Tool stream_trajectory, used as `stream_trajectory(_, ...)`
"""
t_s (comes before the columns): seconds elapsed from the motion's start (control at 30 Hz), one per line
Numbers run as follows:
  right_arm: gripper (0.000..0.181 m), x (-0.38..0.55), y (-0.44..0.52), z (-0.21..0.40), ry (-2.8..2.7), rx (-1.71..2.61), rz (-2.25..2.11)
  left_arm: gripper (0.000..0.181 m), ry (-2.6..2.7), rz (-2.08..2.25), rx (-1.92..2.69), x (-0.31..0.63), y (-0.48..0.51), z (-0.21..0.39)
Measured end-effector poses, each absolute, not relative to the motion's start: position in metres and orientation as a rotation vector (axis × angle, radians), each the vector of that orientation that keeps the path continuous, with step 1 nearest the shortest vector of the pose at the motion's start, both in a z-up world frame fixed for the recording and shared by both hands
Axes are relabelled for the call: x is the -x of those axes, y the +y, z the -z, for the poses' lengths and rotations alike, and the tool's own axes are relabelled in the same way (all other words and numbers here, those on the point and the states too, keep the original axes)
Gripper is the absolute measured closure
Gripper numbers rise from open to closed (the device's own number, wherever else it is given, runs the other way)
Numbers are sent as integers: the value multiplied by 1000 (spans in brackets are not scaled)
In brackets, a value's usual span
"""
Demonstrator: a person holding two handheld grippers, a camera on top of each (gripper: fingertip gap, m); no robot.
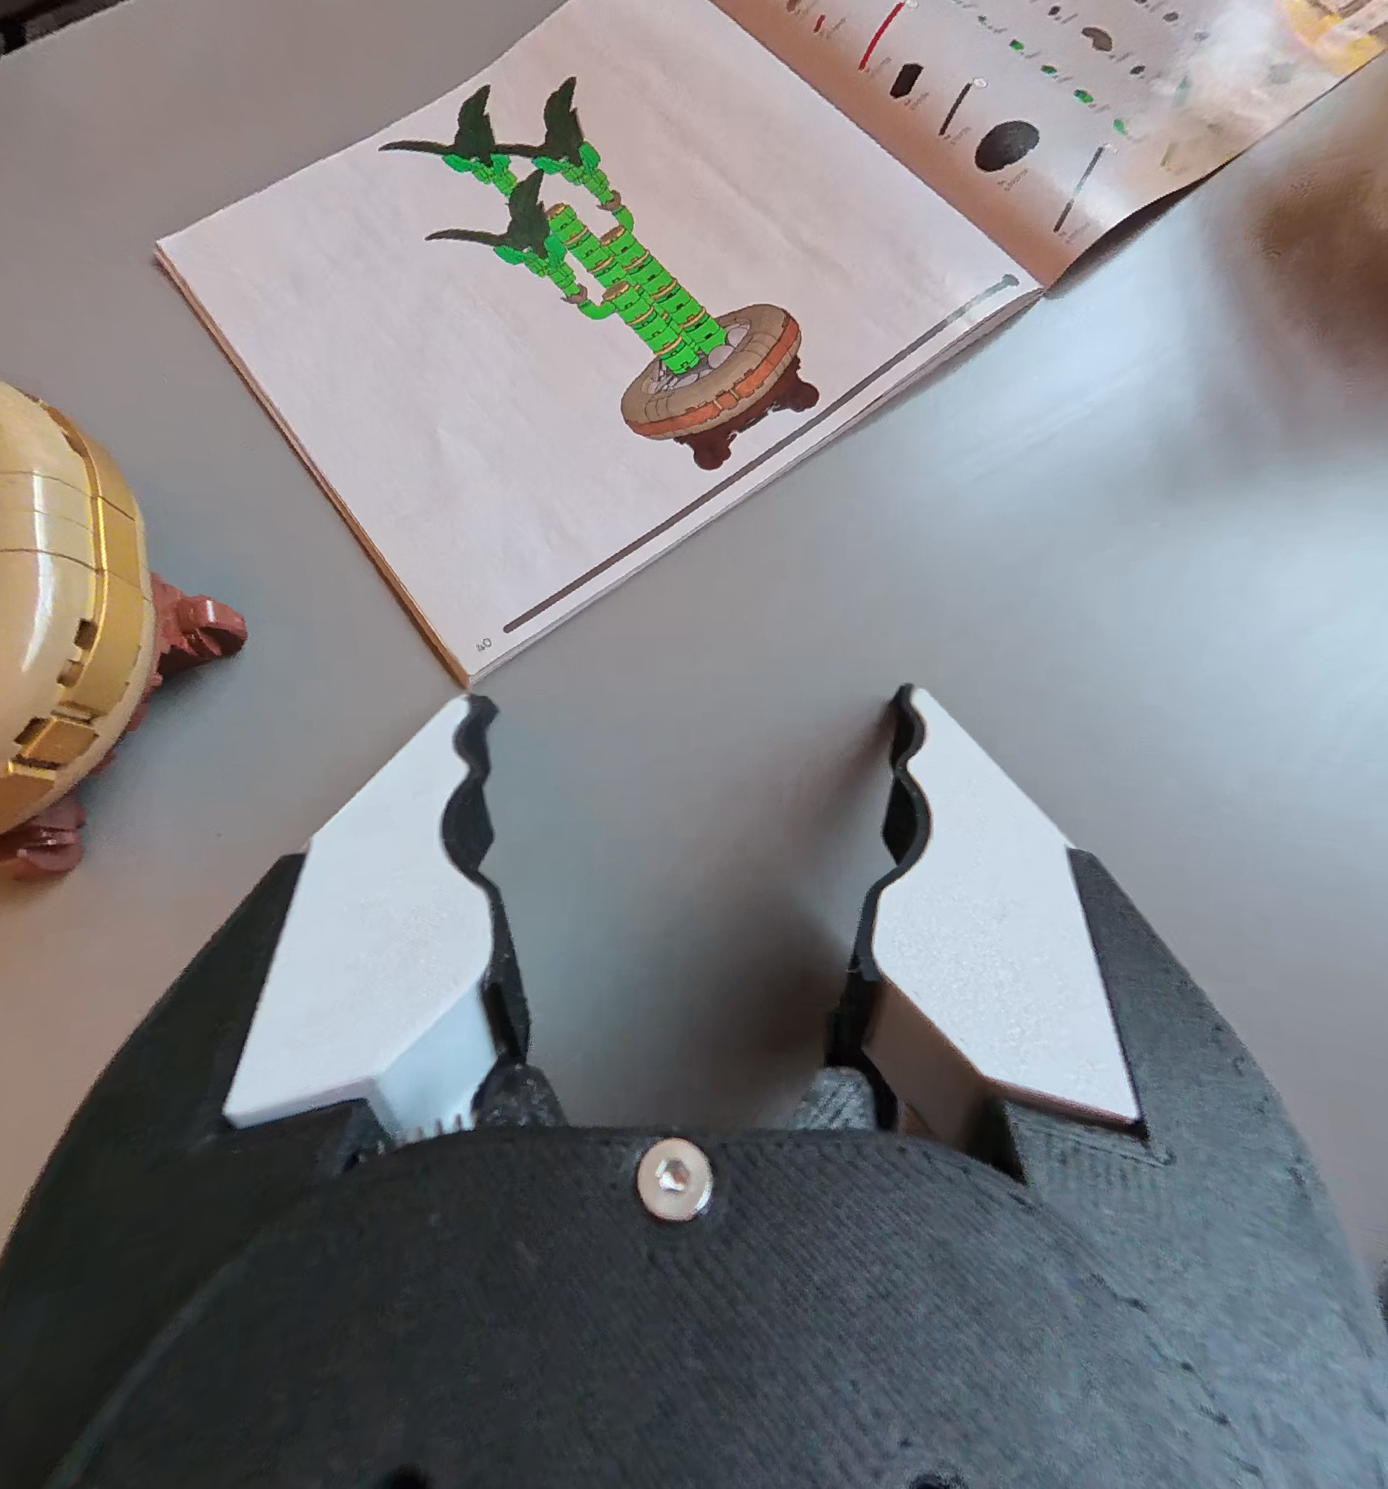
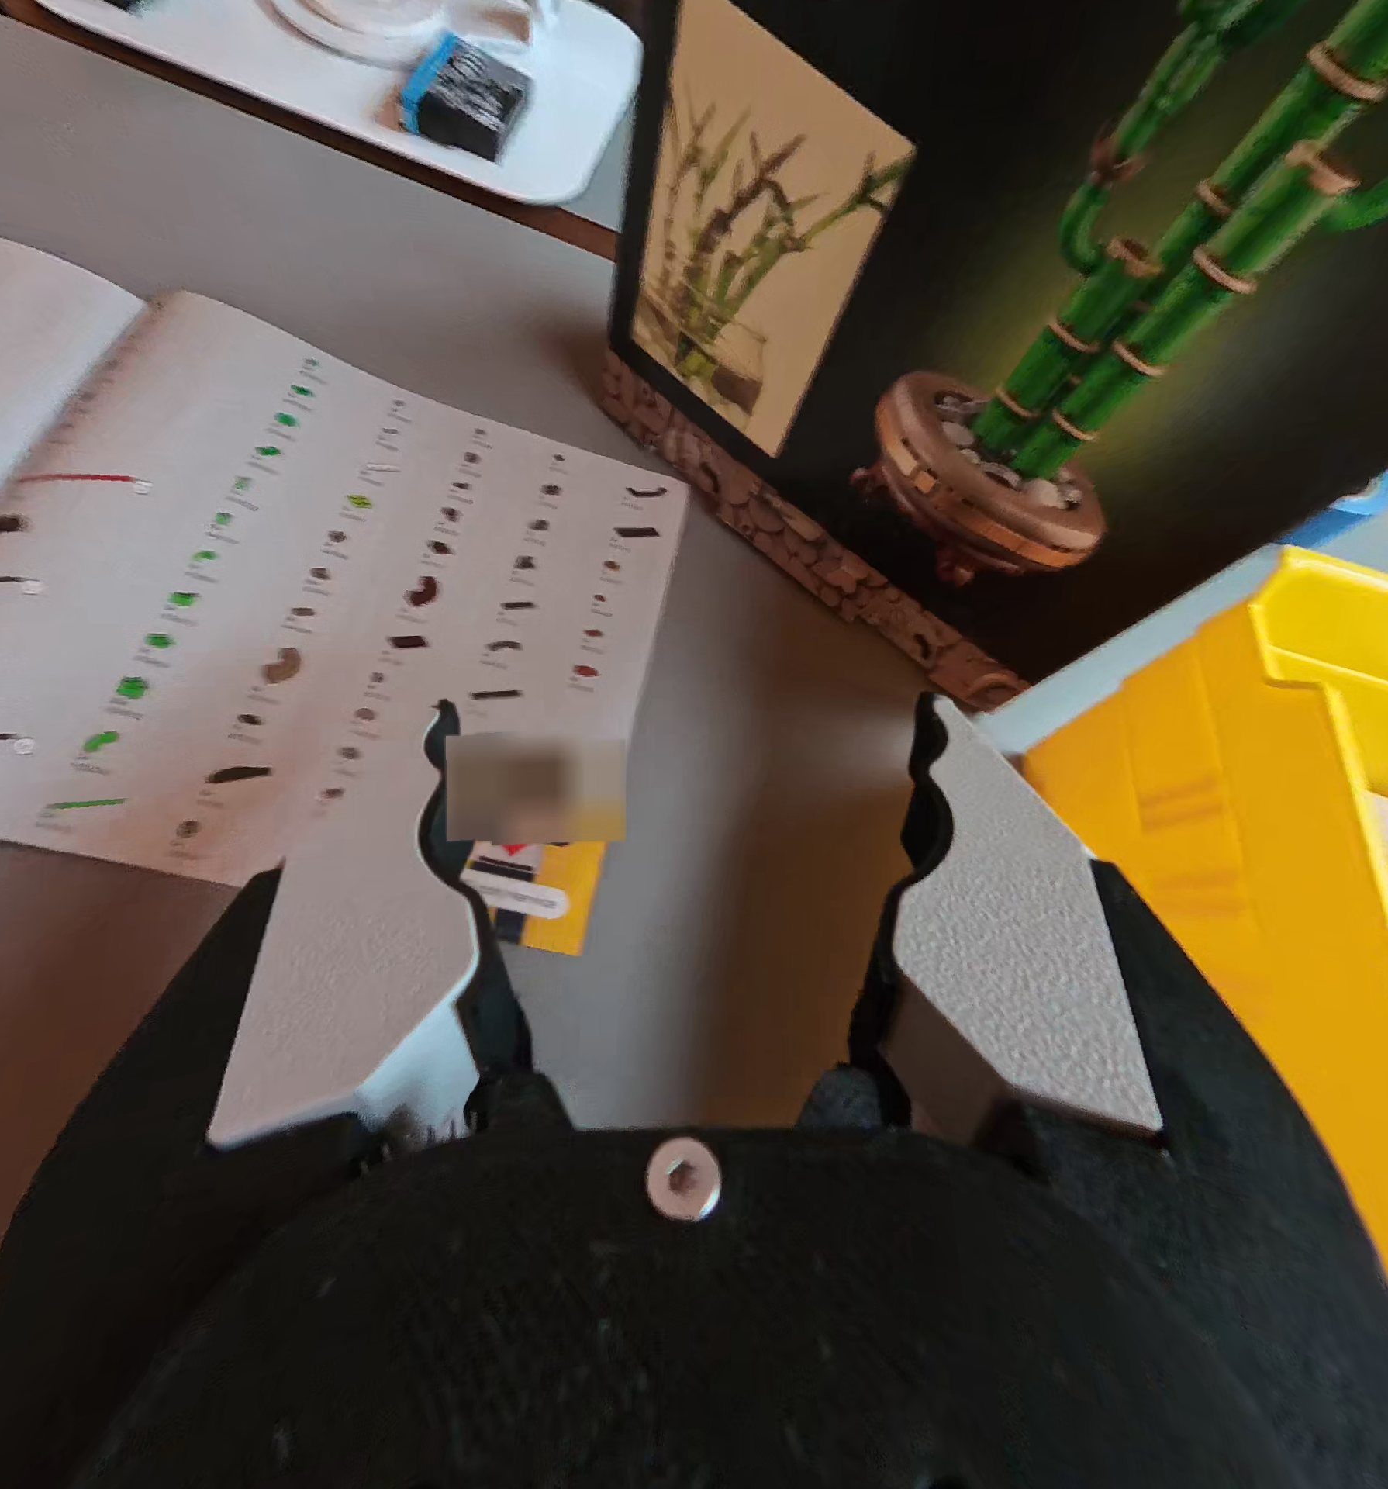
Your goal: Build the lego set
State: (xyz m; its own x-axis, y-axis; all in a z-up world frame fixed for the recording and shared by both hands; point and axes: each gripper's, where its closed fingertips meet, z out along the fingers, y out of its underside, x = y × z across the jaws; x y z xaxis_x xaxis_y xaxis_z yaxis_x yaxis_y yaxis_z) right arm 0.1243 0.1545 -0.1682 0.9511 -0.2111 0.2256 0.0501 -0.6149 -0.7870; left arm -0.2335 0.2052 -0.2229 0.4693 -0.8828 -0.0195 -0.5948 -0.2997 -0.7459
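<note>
An open instruction booklet (image 1: 578, 338) lies on the grey table, its left page showing a green bamboo model in a round pot. A built tan and gold lego pot (image 1: 22, 612) on reddish-brown feet stands at the left edge. My left gripper (image 1: 691, 701) is open and empty over bare table just below the booklet. My right gripper (image 2: 687, 709) is open and empty above the booklet's parts-list page (image 2: 312, 580) and the table. The set's black box (image 2: 1037, 306) with the bamboo picture stands ahead on the right.
A yellow plastic bin (image 2: 1255, 846) stands close at the right of my right gripper. A white tray (image 2: 513, 105) with a small black and blue item sits on a surface at the back. A blurred tan shape (image 1: 1359, 226) fills the left wrist view's upper right.
</note>
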Motion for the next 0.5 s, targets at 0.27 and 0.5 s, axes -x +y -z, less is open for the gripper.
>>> stream_trajectory(0.27, 38, -80, 147, 139, 55, 2117, 245, 25, 1100, 466, 2140, 242, 207, 224)
stream_trajectory(0.5, 30, -10, 114, 123, 17, 2018, 273, 24, 829, 276, 1955, 263, 219, 173)
